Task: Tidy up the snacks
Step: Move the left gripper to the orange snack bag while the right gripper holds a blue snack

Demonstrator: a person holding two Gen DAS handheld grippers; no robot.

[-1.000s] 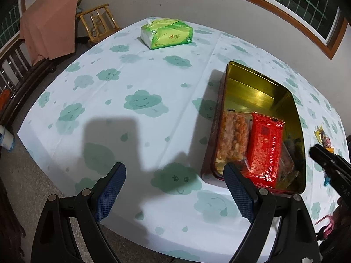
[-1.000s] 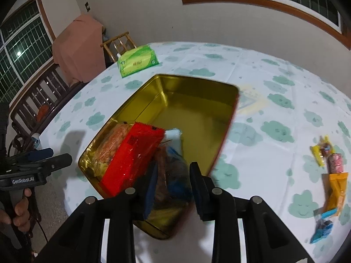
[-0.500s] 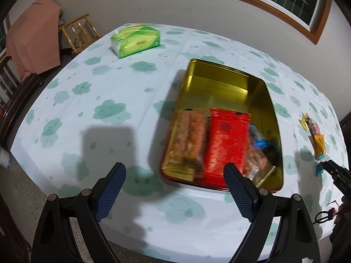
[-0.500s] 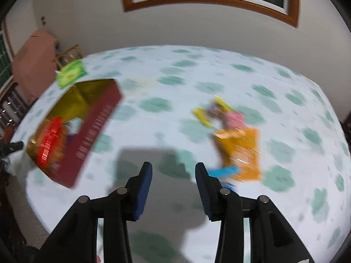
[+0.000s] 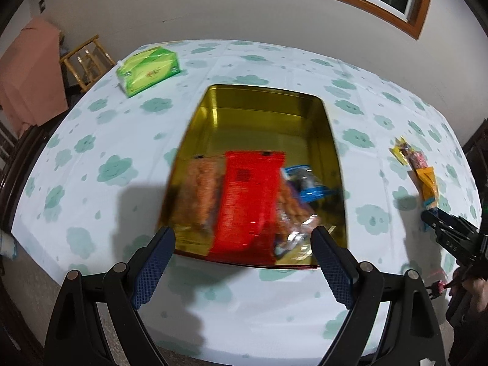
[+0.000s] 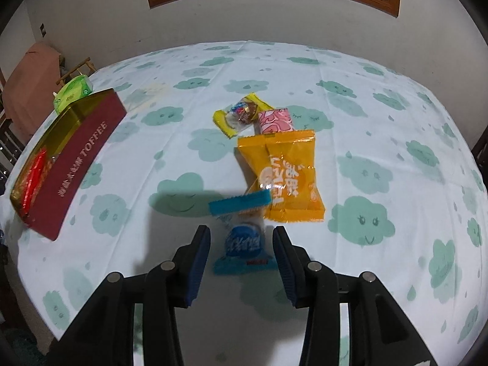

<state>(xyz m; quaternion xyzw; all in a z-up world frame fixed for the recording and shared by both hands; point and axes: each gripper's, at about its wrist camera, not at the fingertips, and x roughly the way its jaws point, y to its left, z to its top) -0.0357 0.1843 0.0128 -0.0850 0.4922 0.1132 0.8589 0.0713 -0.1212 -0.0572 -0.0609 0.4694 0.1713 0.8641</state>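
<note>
**A:** What's different from a second ago?

**B:** I've swung my right gripper (image 6: 241,245) off the tin (image 6: 65,152) and across to the loose snacks on the right of the tabletop (image 6: 396,116). A second ago its fingers were nearly pressed together over the packets in the tin; they have just been opening, and now they stand partly apart on either side of the blue-wrapped snack (image 6: 242,244). It lies between them, but I see a gap on both sides, so nothing is pinched yet.

**A:** And your left?

**B:** The left gripper (image 5: 242,254) is spread wide, holding nothing, and hovers over the near edge of the tin (image 5: 332,164). That view has come round so the tin now sits centred; earlier it was off to the right.

**A:** Where does the task stand?

**B:** The red packet (image 5: 248,196), an orange one (image 5: 199,189) on its left and a few clear and blue wrappers on its right fill the tin's near half; the far half is bare gold. Still out on the tabletop: the blue snack, the orange pouch (image 6: 286,177) touching its far end, then the pink candy (image 6: 275,121) and yellow-wrapped candy (image 6: 241,114) farther off.

**A:** So what next?

**B:** I judge the blue one is next. Its wrapper tucks against the pouch, so closing could drag that along.
</note>
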